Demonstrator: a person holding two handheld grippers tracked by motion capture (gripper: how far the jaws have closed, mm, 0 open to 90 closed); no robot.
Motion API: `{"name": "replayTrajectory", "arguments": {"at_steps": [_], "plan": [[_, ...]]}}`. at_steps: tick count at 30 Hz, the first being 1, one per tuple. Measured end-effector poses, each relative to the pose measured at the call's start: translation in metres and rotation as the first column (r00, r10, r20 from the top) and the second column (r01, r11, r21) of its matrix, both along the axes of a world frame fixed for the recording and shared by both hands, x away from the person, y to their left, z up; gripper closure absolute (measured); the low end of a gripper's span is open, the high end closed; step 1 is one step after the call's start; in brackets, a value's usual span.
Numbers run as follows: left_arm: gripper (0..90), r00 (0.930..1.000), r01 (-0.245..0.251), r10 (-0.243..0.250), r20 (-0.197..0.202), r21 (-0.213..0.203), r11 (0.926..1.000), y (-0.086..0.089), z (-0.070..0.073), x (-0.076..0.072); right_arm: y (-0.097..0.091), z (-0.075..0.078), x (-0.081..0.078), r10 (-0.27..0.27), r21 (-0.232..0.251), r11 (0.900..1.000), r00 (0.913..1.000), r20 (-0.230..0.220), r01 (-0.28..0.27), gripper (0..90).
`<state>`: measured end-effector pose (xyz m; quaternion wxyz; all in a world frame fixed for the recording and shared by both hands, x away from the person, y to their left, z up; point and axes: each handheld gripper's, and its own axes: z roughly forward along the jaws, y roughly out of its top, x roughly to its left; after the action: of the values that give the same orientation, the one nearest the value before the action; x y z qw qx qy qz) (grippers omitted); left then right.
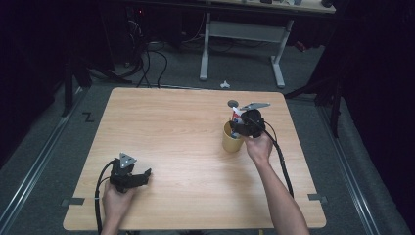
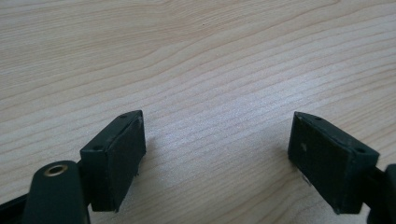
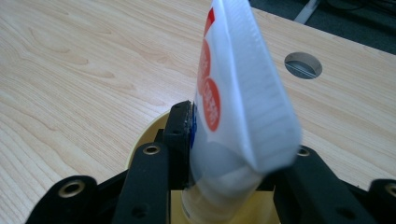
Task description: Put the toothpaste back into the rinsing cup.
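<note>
A white tube with red markings (image 3: 238, 98) stands upright, crimped end up, with its lower end inside a yellow cup (image 1: 231, 139). My right gripper (image 1: 243, 126) is shut on the tube just above the cup's rim (image 3: 140, 142); the black jaws press on both its sides. From above, the tube (image 1: 236, 116) sticks up over the cup at the table's right middle. My left gripper (image 1: 140, 177) rests low over the bare wood near the front left, open, with nothing between its pads (image 2: 123, 154).
A round cable hole (image 1: 233, 103) lies in the light wooden table (image 1: 186, 147) just behind the cup. Beyond the table's far edge stand a white desk frame (image 1: 244, 34) and cables on the grey floor.
</note>
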<state>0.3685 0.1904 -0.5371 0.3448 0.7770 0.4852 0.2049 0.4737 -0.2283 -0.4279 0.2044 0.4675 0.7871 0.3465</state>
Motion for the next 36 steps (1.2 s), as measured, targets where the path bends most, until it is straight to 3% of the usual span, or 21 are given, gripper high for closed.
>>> {"name": "replayTrajectory", "arguments": {"at_steps": [36], "plan": [[19.5, 1.0, 0.0, 0.0, 0.0, -0.001, 1.0, 0.0, 0.0, 0.0, 0.0013, -0.0096, 0.0027, -0.006, -0.032, 0.9995, 0.9993, -0.036, 0.005, 67.1]]}}
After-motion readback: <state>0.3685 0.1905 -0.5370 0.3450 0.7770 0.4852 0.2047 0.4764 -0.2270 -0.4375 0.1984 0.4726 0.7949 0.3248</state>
